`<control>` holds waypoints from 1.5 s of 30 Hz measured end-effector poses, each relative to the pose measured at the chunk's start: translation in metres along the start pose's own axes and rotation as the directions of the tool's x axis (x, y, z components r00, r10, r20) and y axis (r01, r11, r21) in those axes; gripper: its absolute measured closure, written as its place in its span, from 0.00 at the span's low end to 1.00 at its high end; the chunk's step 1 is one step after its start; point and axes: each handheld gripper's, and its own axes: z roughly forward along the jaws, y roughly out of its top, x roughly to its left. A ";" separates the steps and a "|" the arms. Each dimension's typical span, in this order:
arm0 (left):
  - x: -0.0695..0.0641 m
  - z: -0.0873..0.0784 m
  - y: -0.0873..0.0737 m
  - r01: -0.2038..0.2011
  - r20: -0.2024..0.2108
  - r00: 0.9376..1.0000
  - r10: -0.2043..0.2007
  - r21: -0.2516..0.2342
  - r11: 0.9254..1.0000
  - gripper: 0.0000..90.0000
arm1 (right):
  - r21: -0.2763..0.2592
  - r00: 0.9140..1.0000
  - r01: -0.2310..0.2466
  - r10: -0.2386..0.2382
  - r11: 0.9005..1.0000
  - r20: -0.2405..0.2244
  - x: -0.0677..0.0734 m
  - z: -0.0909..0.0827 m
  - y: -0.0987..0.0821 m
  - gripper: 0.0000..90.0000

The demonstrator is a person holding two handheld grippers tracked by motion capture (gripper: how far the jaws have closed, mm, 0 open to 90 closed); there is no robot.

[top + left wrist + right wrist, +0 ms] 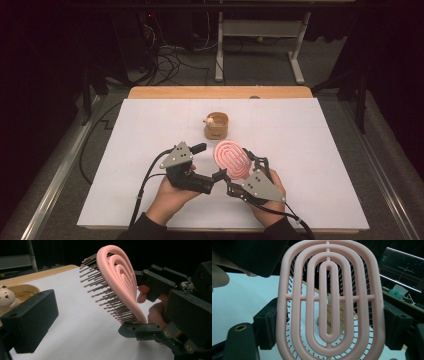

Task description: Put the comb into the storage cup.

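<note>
1. Holding the brush (231,158) at its rim, the right hand-held gripper (248,167) grasps it: in the right gripper view both black jaws press the pink frame (327,302) from either side.
2. Location of the brush: raised off the counter (150,125), near centre, at 6 o'clock from the wooden cup (216,125) and apart from it.
3. Orientation: the brush stands on edge, tilted. In the left gripper view its bristles (105,287) point toward the left hand-held gripper (212,179), probably so that this side can be reached or inspected.
4. The left hand-held gripper is released: its jaws stand apart with nothing between them, one pad (30,320) at 8 o'clock in its own view, near the brush but not touching it.
5. Both grippers sit close together at 6 o'clock of the counter; a handover or two-handed adjustment of the brush appears to be in preparation.
6. The cup holds a small bear figure (210,120) at its 9 o'clock rim.
7. Surface: a white sheet covers the counter; a wooden edge (220,92) shows at 12 o'clock.
8. Room: dark, with grey floor, loose cables (170,60) and a white table frame (260,35) beyond the counter. A lit monitor (402,267) shows at 2 o'clock in the right gripper view.
</note>
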 end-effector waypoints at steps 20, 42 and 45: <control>0.003 0.011 0.002 0.018 0.007 1.000 -0.018 0.032 0.999 0.00 | -0.010 1.000 0.004 -0.004 1.000 -0.008 0.005 0.000 0.002 0.22; 0.002 0.020 0.008 0.016 0.018 1.000 -0.017 0.038 0.999 0.00 | -0.008 1.000 0.016 -0.015 1.000 0.011 0.002 -0.001 0.002 0.22; 0.002 0.021 0.009 0.017 0.021 1.000 -0.018 0.032 0.999 0.00 | -0.009 1.000 0.020 -0.020 1.000 0.013 0.001 0.000 0.001 0.22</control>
